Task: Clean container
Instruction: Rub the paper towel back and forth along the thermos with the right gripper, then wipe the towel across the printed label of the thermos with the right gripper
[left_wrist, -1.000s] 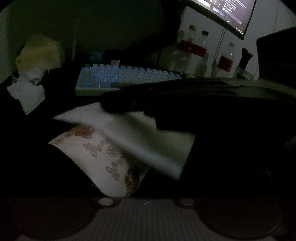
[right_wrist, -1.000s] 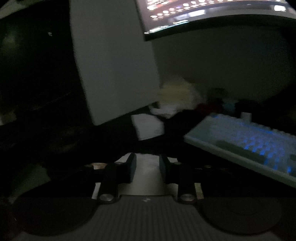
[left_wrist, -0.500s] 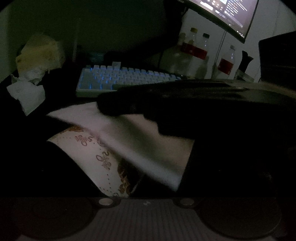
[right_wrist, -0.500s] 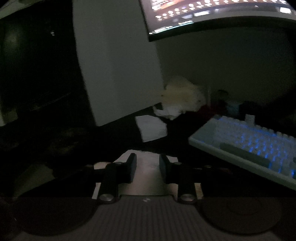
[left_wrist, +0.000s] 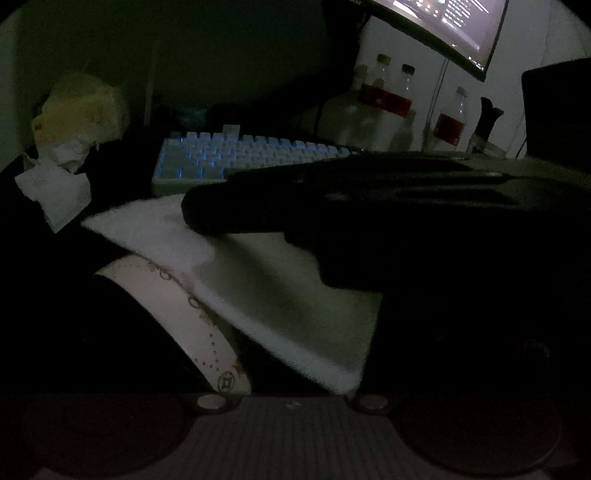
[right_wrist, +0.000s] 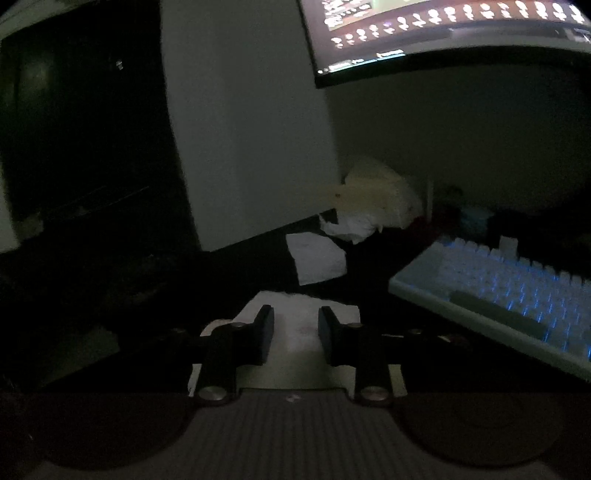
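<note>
The right tool (right_wrist: 293, 338) pinched the white cloth (left_wrist: 258, 280) over the patterned container (left_wrist: 192, 328); left tool's state untellable.

Dark desk (right_wrist: 258, 258), backlit keyboard (right_wrist: 509, 291), folded tissue (right_wrist: 317, 258), crumpled tissues (left_wrist: 68, 153), bottles (left_wrist: 384, 107)

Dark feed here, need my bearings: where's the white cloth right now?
In the left wrist view the cloth lies centre frame over the patterned container, in front of the keyboard.
</note>
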